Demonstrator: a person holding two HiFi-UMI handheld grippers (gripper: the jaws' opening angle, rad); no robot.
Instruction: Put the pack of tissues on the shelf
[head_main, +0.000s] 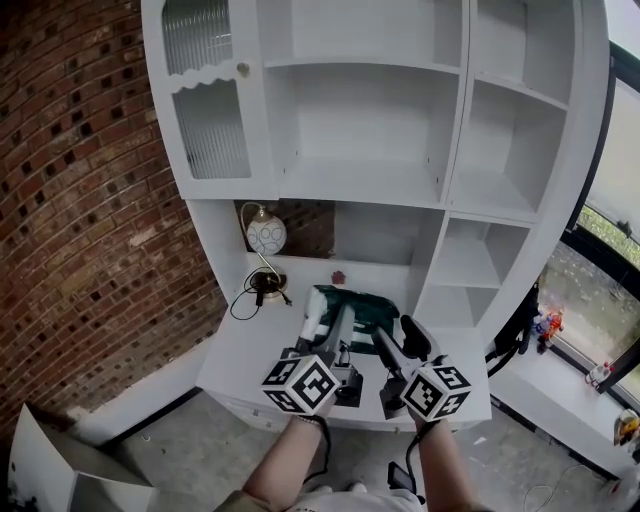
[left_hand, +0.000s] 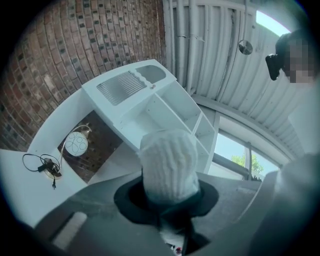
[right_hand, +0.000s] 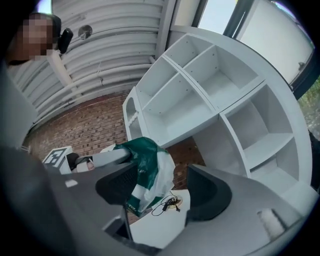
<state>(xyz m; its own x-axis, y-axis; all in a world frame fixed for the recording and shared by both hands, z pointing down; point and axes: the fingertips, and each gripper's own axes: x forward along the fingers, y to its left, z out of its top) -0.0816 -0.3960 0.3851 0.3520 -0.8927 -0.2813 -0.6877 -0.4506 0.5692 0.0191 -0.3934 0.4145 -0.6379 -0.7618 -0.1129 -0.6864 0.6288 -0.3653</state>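
We are holding both tools low in the middle of the head view. Our forearms (head_main: 288, 465) are coming up from the bottom edge, and the marker cubes (head_main: 300, 385) are facing back toward us. Both tools are pointing roughly level toward the white shelf unit (head_main: 360, 180), and the left one is tilting, so the shelf is slanting across its own view.

The left gripper (head_main: 325, 322) is clamping the pack of tissues (left_hand: 167, 165) with its jaws only narrowly apart. The pack's white embossed end is standing up between the dark pads in the left gripper view.

The right gripper (head_main: 395, 335) is standing just to the right, jaws spread wide and gripping nothing. In the right gripper view the green and white pack is showing in the gap, close against the jaw at the picture's left. We cannot tell whether that jaw is touching it.

The pack is sitting at lower centre of the head view, over the white desk surface (head_main: 245, 355) and below the shelf compartments filling the upper half. A round lamp (head_main: 266, 235) is standing at the back of the desk, up and left of the pack. A black cable (head_main: 255, 297) is lying beside it. A brick wall (head_main: 80, 200) is filling the left side.
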